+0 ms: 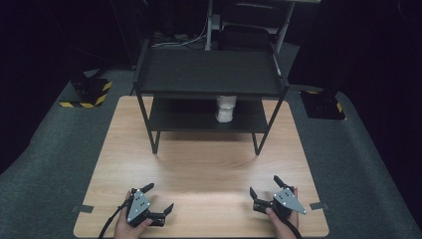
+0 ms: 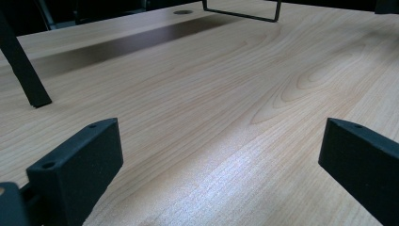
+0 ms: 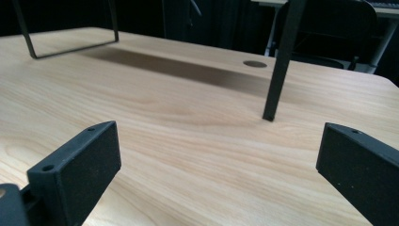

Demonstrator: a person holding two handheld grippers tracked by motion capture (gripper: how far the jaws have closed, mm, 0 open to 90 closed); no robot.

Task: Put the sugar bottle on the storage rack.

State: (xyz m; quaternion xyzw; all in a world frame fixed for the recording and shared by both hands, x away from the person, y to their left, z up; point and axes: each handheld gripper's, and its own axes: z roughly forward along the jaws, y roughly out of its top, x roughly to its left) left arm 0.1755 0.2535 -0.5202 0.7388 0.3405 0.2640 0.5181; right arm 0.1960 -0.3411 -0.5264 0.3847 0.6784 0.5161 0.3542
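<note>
Nothing is being carried yet, so the work is judged barely begun. In front of the rack (image 1: 209, 74), well apart from it, the left gripper (image 1: 158, 198) and right gripper (image 1: 265, 186) are being held with jaws spread wide and empty. The white cup (image 1: 225, 108) is being kept on the rack's lower shelf.

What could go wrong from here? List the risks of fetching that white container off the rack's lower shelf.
1. The white container sits under the top shelf, so a hand-held gripper coming in high could hit that shelf.
2. It stands upright, so a push might topple it.
3. The left hand-held gripper and right hand-held gripper are open near the table edge; the rack's legs flank the reach.
</note>
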